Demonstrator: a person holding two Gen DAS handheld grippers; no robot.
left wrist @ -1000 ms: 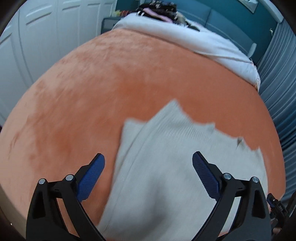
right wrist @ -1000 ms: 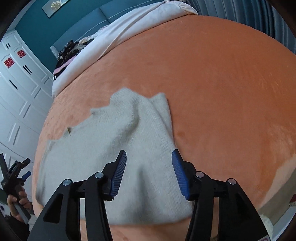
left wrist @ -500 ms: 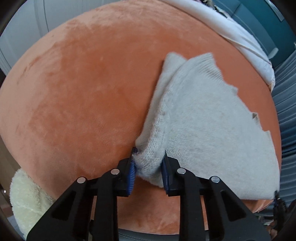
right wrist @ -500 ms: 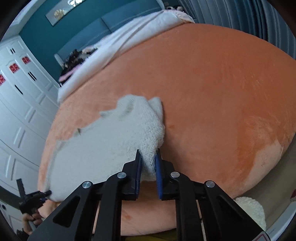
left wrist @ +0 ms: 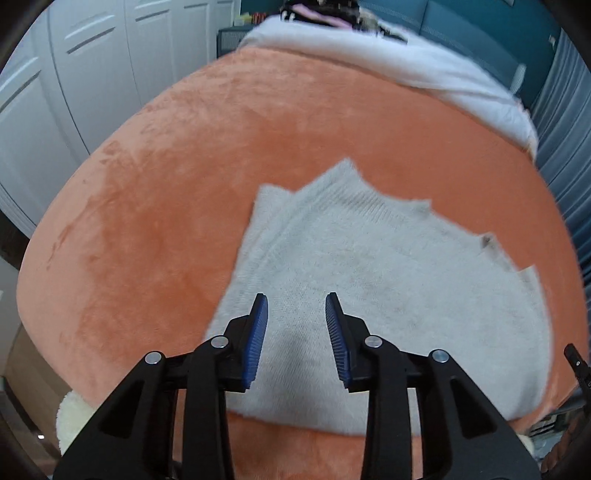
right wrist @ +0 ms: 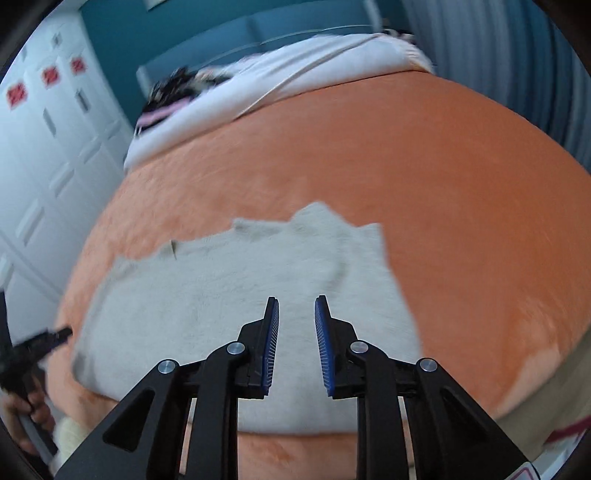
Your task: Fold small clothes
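A small pale grey knitted garment (left wrist: pixel 388 280) lies flat on an orange plush blanket (left wrist: pixel 166 221); it also shows in the right wrist view (right wrist: pixel 229 291). My left gripper (left wrist: pixel 295 317) hovers above the garment's near left part, jaws part open and empty. My right gripper (right wrist: pixel 295 321) hovers above the garment's near right part, jaws a little open and empty. The left gripper's tip (right wrist: pixel 48 339) shows at the left edge of the right wrist view.
A white duvet (left wrist: pixel 388 62) and dark clothes (left wrist: pixel 325 11) lie at the far end of the bed. White wardrobe doors (left wrist: pixel 74 74) stand on the left, grey curtains (right wrist: pixel 498 55) on the right. A cream fluffy item (left wrist: pixel 70 417) sits below the bed's near edge.
Both grippers, shut on the garment's near edge half a second ago, have let go and lifted back. The garment now lies flat on the blanket.
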